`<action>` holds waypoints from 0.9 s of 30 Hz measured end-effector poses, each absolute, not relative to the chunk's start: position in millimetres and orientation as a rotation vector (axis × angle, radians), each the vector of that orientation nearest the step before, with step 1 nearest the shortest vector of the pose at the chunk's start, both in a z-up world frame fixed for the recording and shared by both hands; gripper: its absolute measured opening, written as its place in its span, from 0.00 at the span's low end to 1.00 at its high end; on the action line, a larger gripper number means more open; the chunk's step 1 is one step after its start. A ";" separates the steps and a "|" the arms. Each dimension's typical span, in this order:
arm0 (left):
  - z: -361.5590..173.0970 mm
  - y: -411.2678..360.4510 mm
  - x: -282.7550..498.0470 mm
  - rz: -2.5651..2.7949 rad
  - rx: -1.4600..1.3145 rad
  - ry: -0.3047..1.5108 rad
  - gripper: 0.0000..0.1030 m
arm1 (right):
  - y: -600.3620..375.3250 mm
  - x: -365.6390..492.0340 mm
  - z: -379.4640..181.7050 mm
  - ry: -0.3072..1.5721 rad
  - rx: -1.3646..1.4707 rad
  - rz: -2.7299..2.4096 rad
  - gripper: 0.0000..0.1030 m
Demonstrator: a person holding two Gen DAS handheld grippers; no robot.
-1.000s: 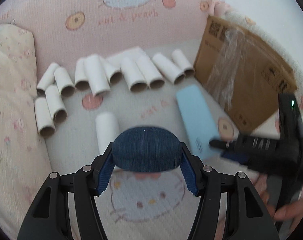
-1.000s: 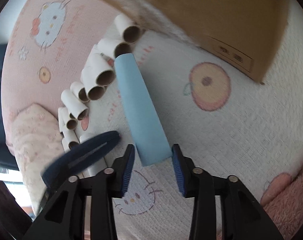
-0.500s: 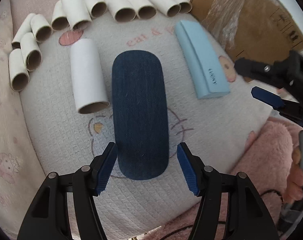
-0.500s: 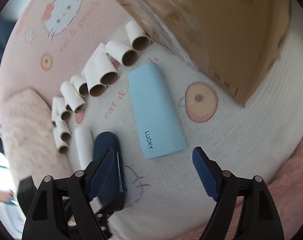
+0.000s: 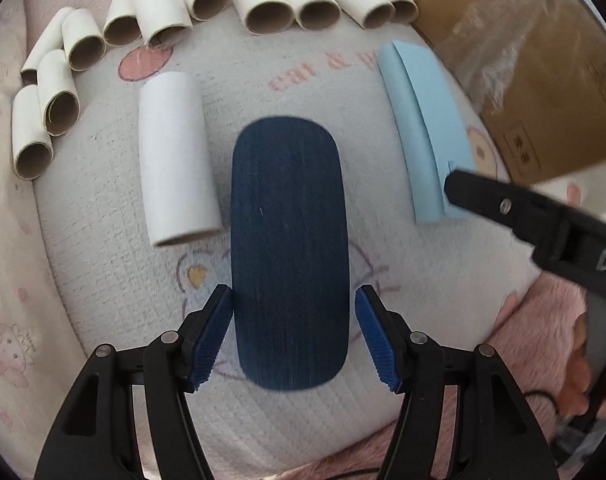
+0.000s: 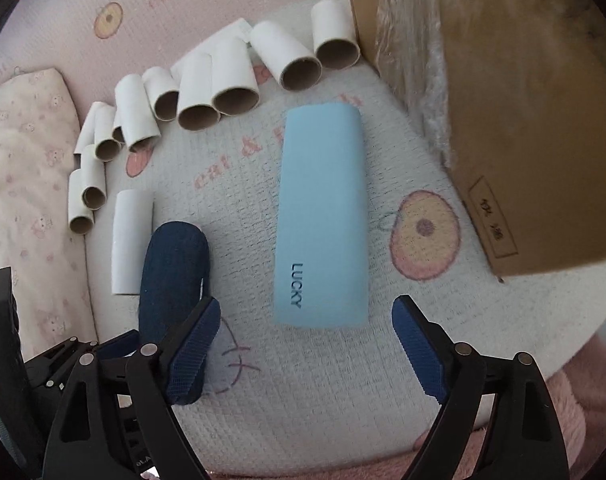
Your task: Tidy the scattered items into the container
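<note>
**Both jaws over the cases, nothing gripped**

My left gripper (image 5: 293,336) points down at the dark blue case (image 5: 289,248), which lies flat on the white quilted blanket (image 5: 103,280) in mid frame of the left wrist view. My pads (image 5: 209,338) sit either side of the case's near end w/ a slim gap on the right, touching or nearly so on the left; case rests on the blanket, not lifted. Jaws open.

My right gripper (image 6: 305,354) is opening, jaws wide. The light blue case (image 6: 321,216) marked LUCKY lies in mid frame of the right wrist view, just beyond the pad tips, not between them.

A single white cardboard tube (image 5: 177,160) lies just left of the dark blue case. More tubes (image 5: 271,4) run across the upper left & top of the left view. Cardboard box (image 6: 523,100) fills the upper right of the right view, near the light blue case. Pink fluffy fabric (image 5: 535,320) sits at lower right.
</note>
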State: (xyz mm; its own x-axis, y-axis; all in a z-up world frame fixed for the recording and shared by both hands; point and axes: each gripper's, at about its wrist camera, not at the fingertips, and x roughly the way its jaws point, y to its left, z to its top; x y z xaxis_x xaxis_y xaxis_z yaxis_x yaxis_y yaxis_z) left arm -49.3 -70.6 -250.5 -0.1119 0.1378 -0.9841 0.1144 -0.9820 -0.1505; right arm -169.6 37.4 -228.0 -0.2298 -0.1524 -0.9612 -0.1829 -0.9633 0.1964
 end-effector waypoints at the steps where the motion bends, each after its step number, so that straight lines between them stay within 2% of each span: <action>1: -250.6 -72.0 -51.5 2.316 -2.083 -0.305 0.65 | 39.5 -171.5 -231.0 0.437 -1.939 2.400 0.84; 11: -254.8 -78.6 -67.6 2.290 -2.137 -0.345 0.63 | 43.0 -197.8 -248.0 0.497 -1.967 2.352 0.84; 23: -252.9 -89.1 -84.4 2.221 -2.187 -0.457 0.63 | 18.3 -234.6 -272.2 0.247 -2.017 2.337 0.84; 27: -254.3 -85.0 -94.5 2.208 -2.207 -0.424 0.64 | 9.5 -250.9 -276.3 0.119 -2.026 2.331 0.84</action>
State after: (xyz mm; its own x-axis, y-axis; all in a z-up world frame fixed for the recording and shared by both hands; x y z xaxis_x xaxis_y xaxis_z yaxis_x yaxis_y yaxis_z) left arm -94.5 -85.0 -254.3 -0.0186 0.1826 -0.9830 0.1945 -0.9637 -0.1827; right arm -250.9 9.5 -276.3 -0.1400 -0.0120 -0.9901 -0.0889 -0.9957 0.0246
